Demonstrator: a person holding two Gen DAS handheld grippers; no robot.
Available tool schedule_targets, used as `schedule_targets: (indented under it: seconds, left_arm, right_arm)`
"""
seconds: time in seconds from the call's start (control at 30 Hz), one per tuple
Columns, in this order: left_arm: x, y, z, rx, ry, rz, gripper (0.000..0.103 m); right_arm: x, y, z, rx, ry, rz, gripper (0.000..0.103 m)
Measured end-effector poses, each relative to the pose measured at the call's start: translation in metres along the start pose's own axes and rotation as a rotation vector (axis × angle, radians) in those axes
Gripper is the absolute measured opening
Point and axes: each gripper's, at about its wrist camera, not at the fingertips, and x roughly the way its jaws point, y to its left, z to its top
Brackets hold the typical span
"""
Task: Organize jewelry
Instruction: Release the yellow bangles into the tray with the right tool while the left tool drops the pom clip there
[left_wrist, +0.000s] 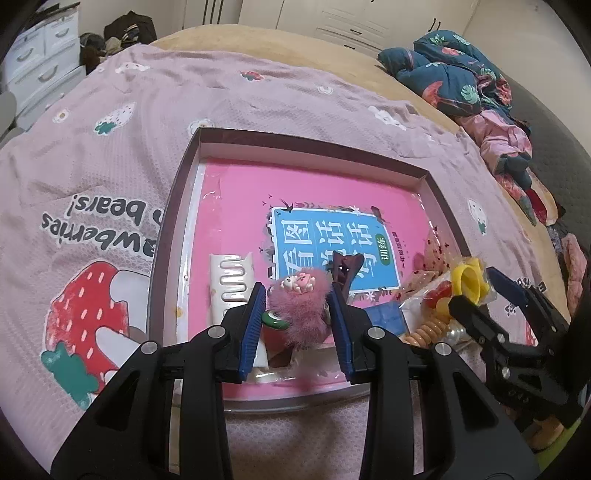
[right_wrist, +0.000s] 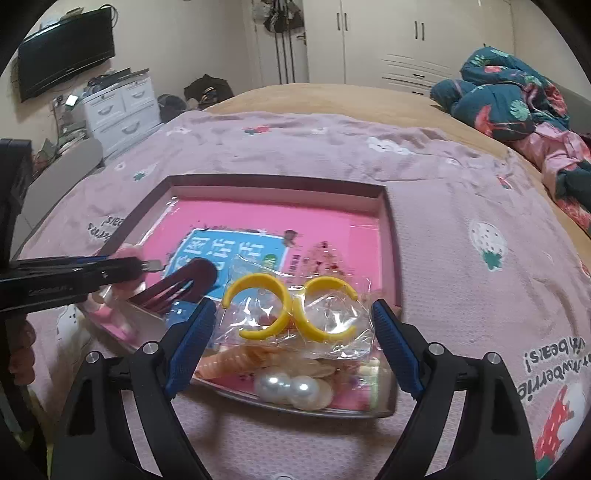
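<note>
A shallow dark-rimmed box (left_wrist: 173, 218) lies on the bed with a pink book as its floor. My left gripper (left_wrist: 297, 306) is shut on a pink fluffy hair clip (left_wrist: 299, 314) with a small doll face, low over the box's near side. Beside it lie a white comb (left_wrist: 231, 280) and a dark red clip (left_wrist: 345, 267). Over the box's (right_wrist: 388, 221) near right corner, my right gripper (right_wrist: 291, 321) holds, jaws wide, a clear bag with two yellow hoop earrings (right_wrist: 291, 310). Under the bag are pearls (right_wrist: 288, 386) and an orange spiral hair tie (right_wrist: 236, 360).
The box rests on a mauve strawberry-print bedspread (left_wrist: 92, 184). Crumpled blue floral bedding (left_wrist: 454, 74) is piled at the far right. White drawers (right_wrist: 118, 107) and a wall screen (right_wrist: 62, 51) stand beyond the bed's left side.
</note>
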Motion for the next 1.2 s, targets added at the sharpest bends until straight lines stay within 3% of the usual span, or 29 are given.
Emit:
schedule_targets:
  seconds: [0.57,1.2]
  left_arm:
    - [0.002,0.007,-0.001,-0.021,0.005,0.000,0.026]
    - [-0.027,-0.001,-0.006,-0.016,-0.037,0.005,0.030]
  right_arm:
    - [0.000,0.039,-0.007,-0.138,0.018,0.074,0.087]
    - [-0.040,0.030,-0.029,-0.121,-0.009,0.045,0.095]
